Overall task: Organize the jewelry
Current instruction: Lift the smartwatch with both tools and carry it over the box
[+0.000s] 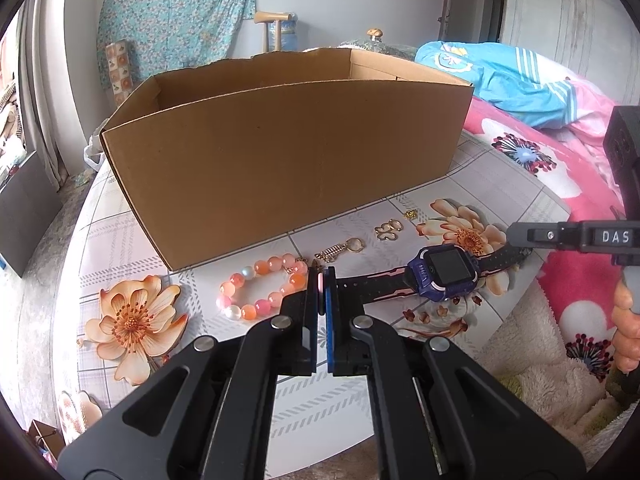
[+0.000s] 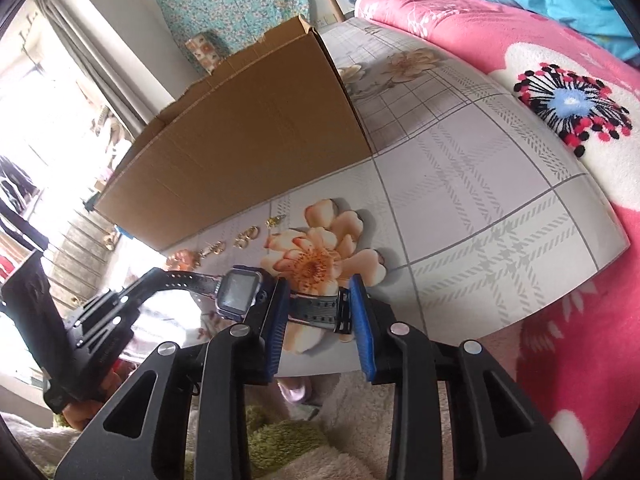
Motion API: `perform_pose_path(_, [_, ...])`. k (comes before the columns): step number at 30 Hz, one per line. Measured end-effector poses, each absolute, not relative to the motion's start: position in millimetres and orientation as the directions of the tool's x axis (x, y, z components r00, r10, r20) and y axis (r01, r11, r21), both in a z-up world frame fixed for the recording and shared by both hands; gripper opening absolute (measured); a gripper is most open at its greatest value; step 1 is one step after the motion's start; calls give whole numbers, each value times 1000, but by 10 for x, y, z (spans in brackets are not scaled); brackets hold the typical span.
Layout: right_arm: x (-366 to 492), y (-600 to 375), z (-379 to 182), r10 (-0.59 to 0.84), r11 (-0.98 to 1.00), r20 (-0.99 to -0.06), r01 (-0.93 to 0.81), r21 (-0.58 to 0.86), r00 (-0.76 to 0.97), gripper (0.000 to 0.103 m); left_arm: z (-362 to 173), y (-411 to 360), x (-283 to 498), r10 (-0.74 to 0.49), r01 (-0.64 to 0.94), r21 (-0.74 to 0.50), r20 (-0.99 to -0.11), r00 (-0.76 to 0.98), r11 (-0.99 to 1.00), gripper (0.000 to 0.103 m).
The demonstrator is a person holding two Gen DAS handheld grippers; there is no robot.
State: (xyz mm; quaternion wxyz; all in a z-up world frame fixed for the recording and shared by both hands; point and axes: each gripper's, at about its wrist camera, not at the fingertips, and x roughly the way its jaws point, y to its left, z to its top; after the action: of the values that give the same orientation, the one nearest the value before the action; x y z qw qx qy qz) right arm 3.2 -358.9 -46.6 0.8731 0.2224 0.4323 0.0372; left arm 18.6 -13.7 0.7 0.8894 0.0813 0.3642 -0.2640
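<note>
A pink and orange bead bracelet lies on the flowered tabletop in front of an open cardboard box. My left gripper is shut on one bead of the bracelet. A blue smartwatch with a black strap lies to its right. My right gripper is open, its fingers on either side of the watch strap near the buckle; it also shows in the left wrist view. A gold keychain, gold rings and a small gold charm lie near the box.
A pink flowered blanket and blue clothing lie on the bed to the right. The table's edge is near the right gripper. A fluffy cream blanket lies below the table.
</note>
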Motion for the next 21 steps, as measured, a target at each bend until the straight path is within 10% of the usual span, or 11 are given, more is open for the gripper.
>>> perform_pose_path(21, [4,-3492,-96,183,931,-705,110,349,685,6,309,-96,114,-451,531,-79,-642,620,843,2])
